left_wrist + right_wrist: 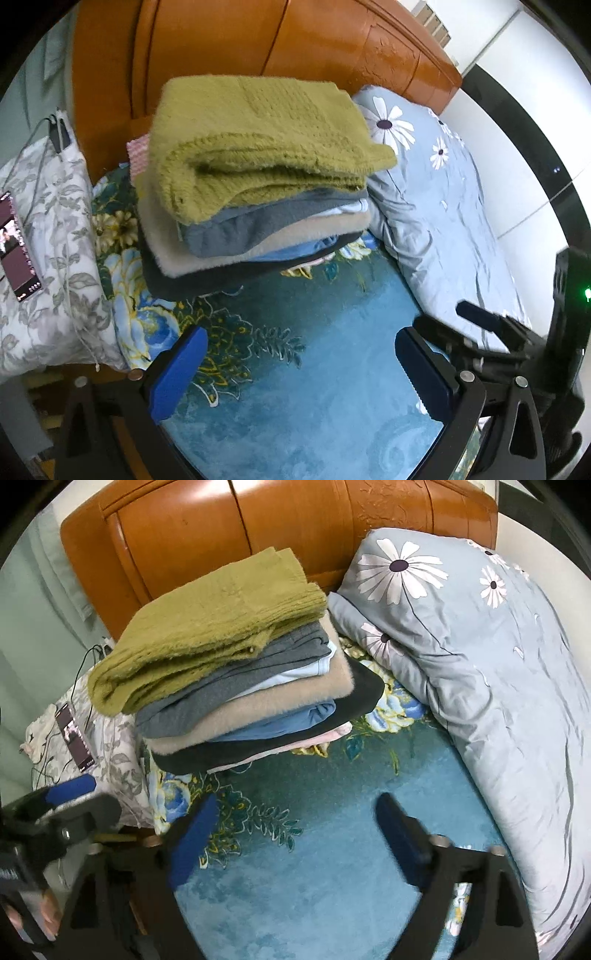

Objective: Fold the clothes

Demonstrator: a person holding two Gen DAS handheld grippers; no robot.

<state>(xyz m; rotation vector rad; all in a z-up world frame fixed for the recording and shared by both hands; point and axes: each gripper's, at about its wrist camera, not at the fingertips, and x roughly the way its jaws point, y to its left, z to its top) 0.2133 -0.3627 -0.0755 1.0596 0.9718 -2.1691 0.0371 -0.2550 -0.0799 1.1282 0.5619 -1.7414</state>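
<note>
The stack's top sweater [255,147] is olive green, over grey, beige, blue and black layers. The bedspread [314,369] is teal with yellow-edged blue flowers; the quilt [480,672] pale blue with white daisies. The headboard [221,535] is orange-brown.

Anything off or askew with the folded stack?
Mostly tidy. The green sweater on top overhangs the stack's left side, and the stack leans slightly against the headboard. Both tongs are open, holding nothing.

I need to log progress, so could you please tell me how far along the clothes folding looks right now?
Done: a stack of folded clothes sits on the blue floral bedspread near the headboard, with the green sweater on top. In hand: nothing; the left claw and right claw are both open and empty. Left: no unfolded garment is visible in either view, so folding may be finished.
</note>
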